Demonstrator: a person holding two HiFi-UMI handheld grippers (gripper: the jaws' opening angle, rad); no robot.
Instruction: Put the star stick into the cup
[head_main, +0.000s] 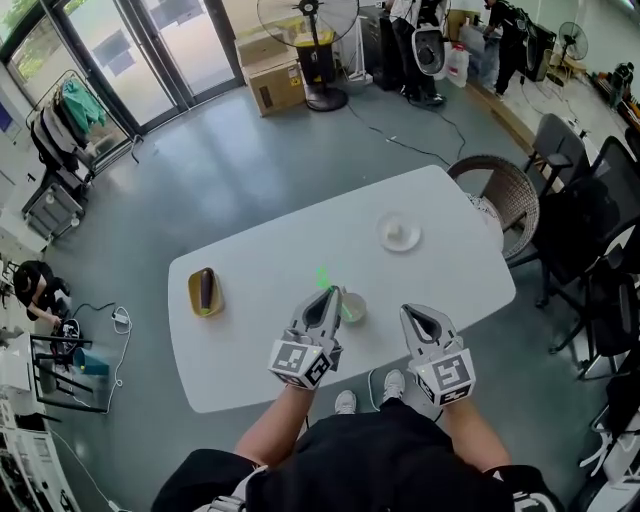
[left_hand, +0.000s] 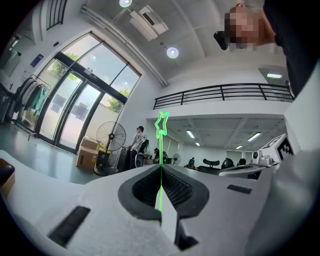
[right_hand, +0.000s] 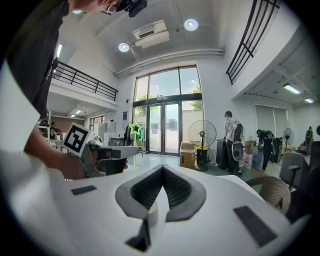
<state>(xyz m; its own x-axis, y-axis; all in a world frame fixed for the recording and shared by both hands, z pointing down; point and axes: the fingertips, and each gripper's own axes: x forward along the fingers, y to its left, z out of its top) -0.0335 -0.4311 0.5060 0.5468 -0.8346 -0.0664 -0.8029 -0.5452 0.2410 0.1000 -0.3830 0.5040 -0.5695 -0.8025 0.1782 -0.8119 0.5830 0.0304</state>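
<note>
Head view. The left gripper (head_main: 327, 297) is clamped on the thin shaft of the green star stick (head_main: 323, 277), which stands upright with the star uppermost, just beside the pale cup (head_main: 353, 308) on the white table (head_main: 250, 260). The right gripper (head_main: 413, 313), jaws together with nothing between them, hovers near the cup's other side. A white dish (head_main: 399, 233) and a yellow tray (head_main: 193, 300) bearing a dark object (head_main: 206, 288) lie well apart on the table

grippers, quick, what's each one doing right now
Left gripper: shut on the star stick.
Right gripper: shut, holding nothing.
</note>
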